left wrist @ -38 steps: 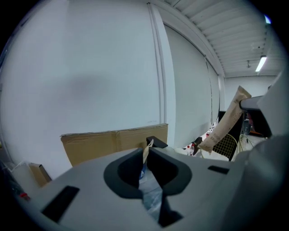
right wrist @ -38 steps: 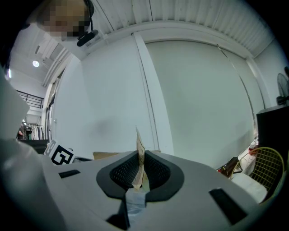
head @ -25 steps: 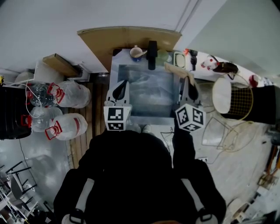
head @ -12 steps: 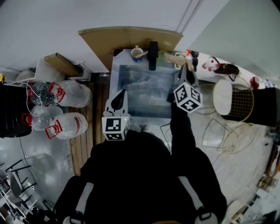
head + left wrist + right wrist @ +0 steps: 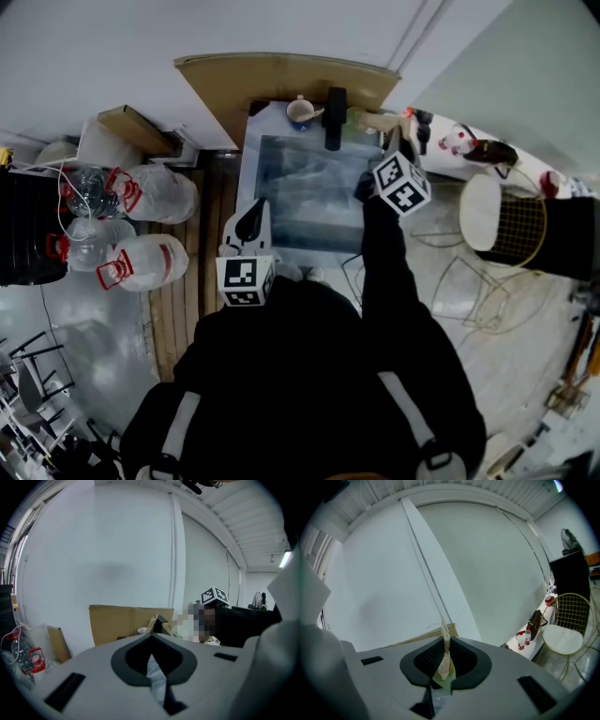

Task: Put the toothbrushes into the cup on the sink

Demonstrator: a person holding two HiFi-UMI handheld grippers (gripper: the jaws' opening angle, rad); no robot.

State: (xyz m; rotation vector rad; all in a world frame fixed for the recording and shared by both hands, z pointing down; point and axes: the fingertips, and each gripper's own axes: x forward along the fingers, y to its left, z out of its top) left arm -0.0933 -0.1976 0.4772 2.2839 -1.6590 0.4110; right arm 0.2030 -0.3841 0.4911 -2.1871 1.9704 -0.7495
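A steel sink (image 5: 281, 159) sits against the wall, with a black tap (image 5: 334, 117) at its back. A white and blue cup (image 5: 300, 111) stands on the rim left of the tap and shows small in the left gripper view (image 5: 142, 630). My right gripper (image 5: 388, 142) hangs over the sink's back right corner, shut on a thin tan toothbrush (image 5: 373, 122) whose end points toward the tap. In the right gripper view the toothbrush (image 5: 446, 645) stands up between the right gripper's (image 5: 443, 665) pads. My left gripper (image 5: 251, 221) is shut and holds nothing at the sink's front left edge.
A cardboard panel (image 5: 281, 80) leans on the wall behind the sink. Large water jugs (image 5: 141, 197) crowd the floor at the left. At the right are a ledge with bottles (image 5: 459, 141) and a wire chair with a white seat (image 5: 492, 216).
My right gripper has carried the toothbrush from the sink's front right edge to its back right corner, nearer the tap. The left gripper has barely moved.
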